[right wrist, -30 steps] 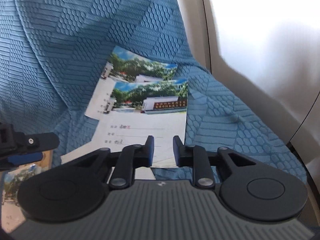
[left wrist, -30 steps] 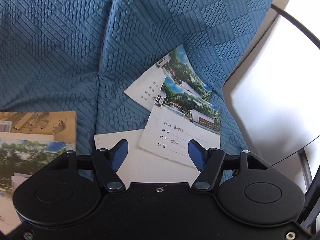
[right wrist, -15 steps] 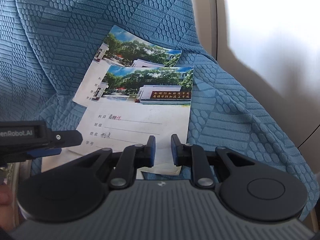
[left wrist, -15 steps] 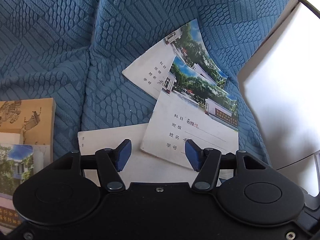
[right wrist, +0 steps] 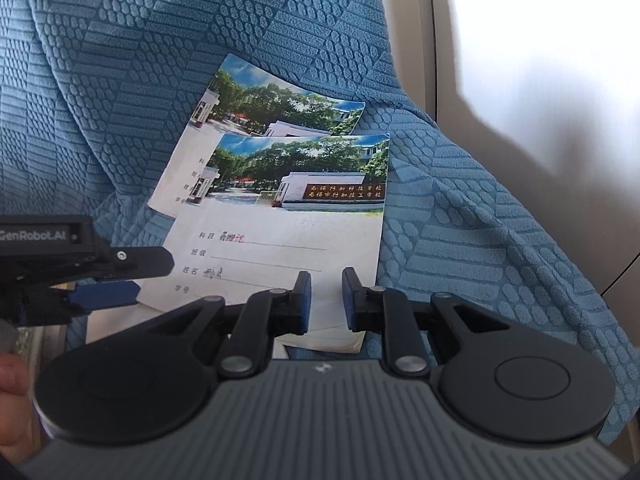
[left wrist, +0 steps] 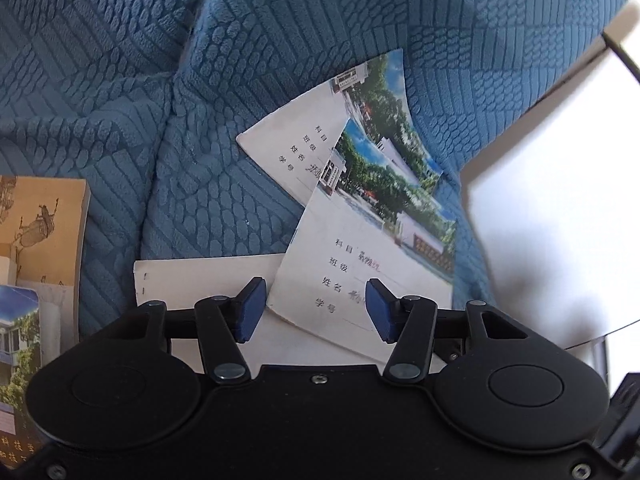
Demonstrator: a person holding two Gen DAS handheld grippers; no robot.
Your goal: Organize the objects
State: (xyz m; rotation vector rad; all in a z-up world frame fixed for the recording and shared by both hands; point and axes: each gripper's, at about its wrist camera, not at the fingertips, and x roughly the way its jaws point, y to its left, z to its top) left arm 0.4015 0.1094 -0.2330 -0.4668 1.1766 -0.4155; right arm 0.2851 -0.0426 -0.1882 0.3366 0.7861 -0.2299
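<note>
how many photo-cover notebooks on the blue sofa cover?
3: top notebook by the tongs, second notebook half under it, third notebook stacked at far left. More may be hidden.
</note>
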